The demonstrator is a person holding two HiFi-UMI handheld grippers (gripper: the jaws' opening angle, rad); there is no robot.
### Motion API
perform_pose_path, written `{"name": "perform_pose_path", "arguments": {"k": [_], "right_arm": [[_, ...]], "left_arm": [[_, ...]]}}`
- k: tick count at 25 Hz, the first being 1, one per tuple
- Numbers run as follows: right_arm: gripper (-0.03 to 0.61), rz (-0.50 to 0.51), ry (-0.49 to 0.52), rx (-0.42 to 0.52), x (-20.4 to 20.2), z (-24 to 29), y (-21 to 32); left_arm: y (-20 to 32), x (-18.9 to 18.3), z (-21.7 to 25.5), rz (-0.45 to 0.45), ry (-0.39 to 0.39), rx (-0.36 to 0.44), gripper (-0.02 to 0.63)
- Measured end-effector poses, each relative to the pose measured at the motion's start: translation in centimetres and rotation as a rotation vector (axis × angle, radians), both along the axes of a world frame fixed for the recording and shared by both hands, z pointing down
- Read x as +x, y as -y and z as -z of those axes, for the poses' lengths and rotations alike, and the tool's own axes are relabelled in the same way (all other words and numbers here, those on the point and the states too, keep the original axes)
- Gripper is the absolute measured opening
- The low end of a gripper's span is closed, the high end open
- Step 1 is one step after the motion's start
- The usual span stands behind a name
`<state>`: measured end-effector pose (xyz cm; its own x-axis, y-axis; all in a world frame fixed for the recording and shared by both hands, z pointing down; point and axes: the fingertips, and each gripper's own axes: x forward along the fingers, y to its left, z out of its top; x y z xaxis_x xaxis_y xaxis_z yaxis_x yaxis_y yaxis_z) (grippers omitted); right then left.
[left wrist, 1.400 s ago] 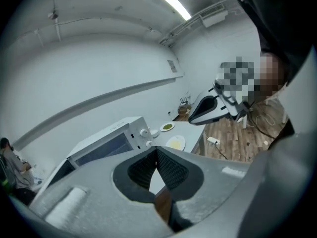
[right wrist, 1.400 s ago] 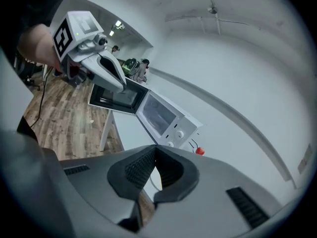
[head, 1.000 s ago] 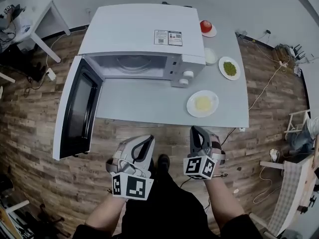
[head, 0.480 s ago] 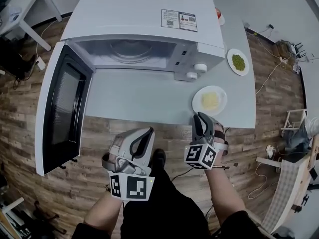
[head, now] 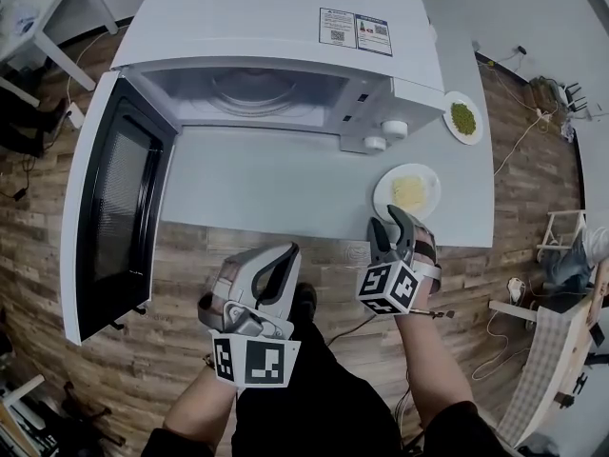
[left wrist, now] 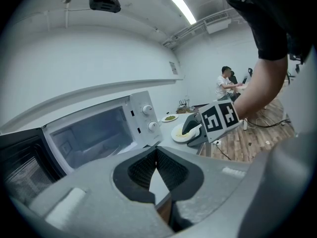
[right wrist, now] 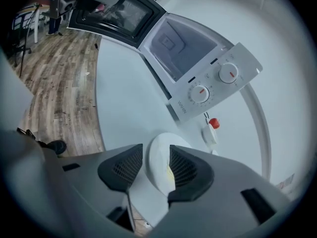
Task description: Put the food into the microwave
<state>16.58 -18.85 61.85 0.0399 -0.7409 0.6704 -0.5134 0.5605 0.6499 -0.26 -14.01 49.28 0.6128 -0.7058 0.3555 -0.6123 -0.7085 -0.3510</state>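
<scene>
We see the microwave (head: 276,27) with its door (head: 109,217) swung open at the left; our left gripper (head: 282,258) hangs over the floor, jaws together on nothing; our right gripper (head: 388,225) is opening its jaws, the plate (head: 407,191) of yellow food showing between them, on the table (head: 257,188) in front of the microwave's knobs.

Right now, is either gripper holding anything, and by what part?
Nothing is held. Right gripper jaws are opening; the plate has its near edge in the gap, pads off it. Left gripper jaws are together, empty.
</scene>
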Motion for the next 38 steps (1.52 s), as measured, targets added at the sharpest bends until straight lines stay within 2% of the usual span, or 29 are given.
{"name": "perform_pose_path", "arguments": {"k": [4,9,13,22,32,34,36,38], "right_arm": [[0.170,-0.004,-0.028,-0.015,0.5,0.0,0.4],[0.137,0.020,-0.116,-0.018,0.8,-0.4,0.5],[0.054,0.026,-0.165,-0.013,1.2,-1.0,0.0],[0.046,0.019,-0.180,0.000,2.8,-0.8,-2.9],[0.058,0.010,-0.205,-0.029,5.7,-1.1,-6.8],[0.093,0.022,-0.199,-0.037,5.5,-1.5,-7.2],[0.159,0.038,-0.195,-0.045,4.9,-2.0,-7.3],[0.183,0.040,-0.187,-0.042,4.5,-2.5,-7.0]], "left_arm": [[0.2,0.1,0.4,0.001,0.002,0.004,0.008],[0.3,0.3,0.7,0.004,0.001,0.007,0.008],[0.0,0.5,0.7,0.001,0.005,0.006,0.008],[-1.2,1.7,0.3,-0.023,0.013,-0.004,0.008],[-2.2,4.0,0.4,-0.073,0.016,-0.007,0.008],[-2.3,4.2,0.4,-0.080,0.018,-0.009,0.008],[-2.4,4.4,0.3,-0.085,0.020,-0.009,0.008],[-2.4,4.5,0.2,-0.087,0.021,-0.008,0.008]]}}
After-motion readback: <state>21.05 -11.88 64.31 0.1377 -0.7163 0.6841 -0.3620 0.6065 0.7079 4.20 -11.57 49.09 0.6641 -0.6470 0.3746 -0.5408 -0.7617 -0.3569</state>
